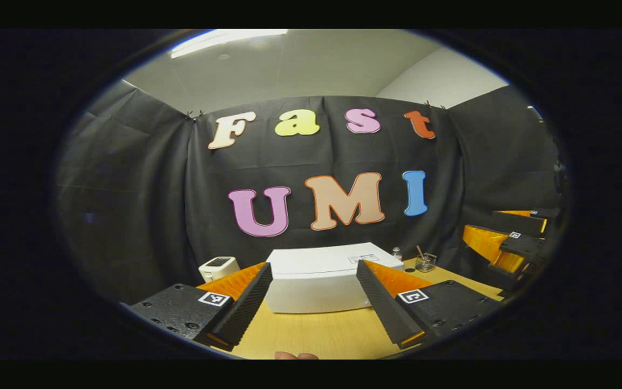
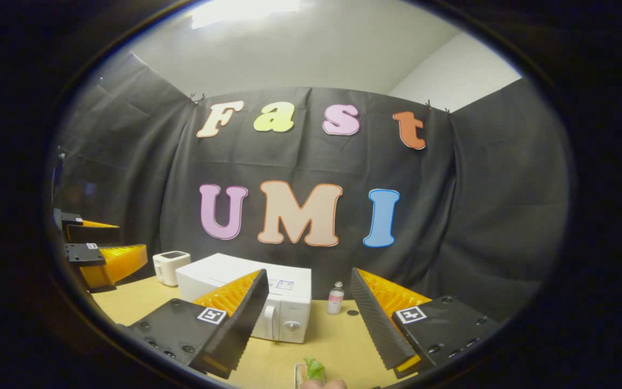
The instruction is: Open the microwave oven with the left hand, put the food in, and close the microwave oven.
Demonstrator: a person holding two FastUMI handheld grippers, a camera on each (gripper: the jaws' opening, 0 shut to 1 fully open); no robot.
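The left gripper (image 1: 313,270) is held level above the table, its two ridged wedge-shaped fingers spread wide with nothing between them. The right gripper (image 2: 305,294) is held the same way, fingers parted and empty. Each gripper also appears at the edge of the other's view, off to the side and raised, well apart.

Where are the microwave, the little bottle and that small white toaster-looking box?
microwave (image 2: 281,313): right gripper view, on its front face beside the handle.
bottle (image 2: 336,300): right gripper view, on its body.
toaster-like box (image 2: 169,266): right gripper view, on its side wall.
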